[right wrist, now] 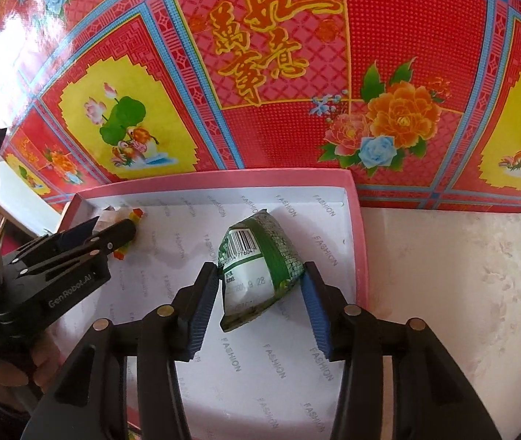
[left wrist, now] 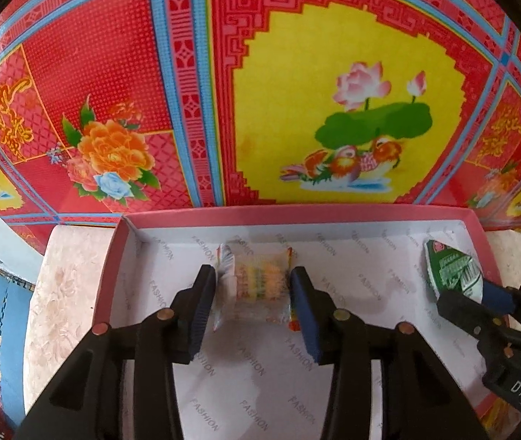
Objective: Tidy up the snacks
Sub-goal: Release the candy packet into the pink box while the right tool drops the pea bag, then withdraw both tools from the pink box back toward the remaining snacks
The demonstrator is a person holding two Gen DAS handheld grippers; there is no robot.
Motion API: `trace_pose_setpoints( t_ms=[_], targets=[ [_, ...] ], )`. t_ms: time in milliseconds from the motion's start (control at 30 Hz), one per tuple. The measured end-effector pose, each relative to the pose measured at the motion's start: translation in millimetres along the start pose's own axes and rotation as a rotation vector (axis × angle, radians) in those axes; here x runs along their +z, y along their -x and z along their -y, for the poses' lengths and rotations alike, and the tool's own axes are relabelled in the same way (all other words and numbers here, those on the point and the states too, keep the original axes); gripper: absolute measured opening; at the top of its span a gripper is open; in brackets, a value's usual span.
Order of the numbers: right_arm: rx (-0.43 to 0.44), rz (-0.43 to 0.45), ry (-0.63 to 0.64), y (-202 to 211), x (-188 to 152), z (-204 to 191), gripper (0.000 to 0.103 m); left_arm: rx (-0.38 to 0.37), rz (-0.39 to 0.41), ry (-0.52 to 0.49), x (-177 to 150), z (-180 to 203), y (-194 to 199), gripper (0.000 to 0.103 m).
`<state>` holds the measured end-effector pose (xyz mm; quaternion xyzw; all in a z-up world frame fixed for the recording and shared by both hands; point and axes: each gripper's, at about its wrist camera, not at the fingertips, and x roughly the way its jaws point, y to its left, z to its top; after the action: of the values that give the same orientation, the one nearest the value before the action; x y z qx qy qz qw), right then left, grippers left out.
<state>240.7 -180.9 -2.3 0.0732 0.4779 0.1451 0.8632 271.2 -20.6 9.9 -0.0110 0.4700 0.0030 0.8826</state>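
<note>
Left claw: jaws slightly spread around a clear striped candy; whether the blue pads still press its wrapper ends cannot be told, as the wrapper is blurred.
Candy: sits on the box floor, toward the far wall, left of centre.
Right claw: jaws apart around a green packet; left pad touches or nearly touches the packet's edge, right pad stands just clear of it.
Green packet: lies tilted on the box floor near the right wall, barcode and white label facing up. Also seen from the left wrist, with the right claw at its lower end.
Box: shallow, pink rim, white lining printed with repeated "FASHION"; bare apart from the two snacks. Far wall stands close behind the candy; right wall stands just beside the right claw's outer finger.
Stand: pale marbled top beneath the box, bare to the right of it.
Floor covering: glossy red, yellow and blue sheet with lotus, ducks, peonies and gold characters, filling the background.
Blue cloth: at the lower left, beside the stand.
Person's hand: grips the left claw's handle, partly hidden.
</note>
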Motion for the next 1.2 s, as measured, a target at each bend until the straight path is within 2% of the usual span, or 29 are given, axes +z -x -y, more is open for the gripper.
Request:
trace_pose_setpoints(
  t_ms=[133,267,633,867,1200],
  targets=[
    [0.009,0.005,-0.004,7.7,-0.5,2.3,0.052,-0.008,0.000,0.007,0.0,-7.5,9.2,0.046],
    [0.001,0.022,-0.014,19.8,-0.4,2.2,0.053,-0.005,0.002,0.013,0.4,-10.1,20.1,0.053],
    [0.015,0.036,-0.046,48.4,-12.5,11.2,0.053,-0.004,-0.012,0.027,-7.1,-14.6,40.0,0.053],
    [0.011,0.055,-0.041,71.8,-26.0,9.9,0.053,-0.020,-0.016,0.036,-24.8,-21.8,64.6,0.053],
    [0.024,0.058,-0.063,98.4,-52.4,14.9,0.053,-0.036,-0.021,0.028,-62.6,-9.5,100.3,0.053]
  ],
)
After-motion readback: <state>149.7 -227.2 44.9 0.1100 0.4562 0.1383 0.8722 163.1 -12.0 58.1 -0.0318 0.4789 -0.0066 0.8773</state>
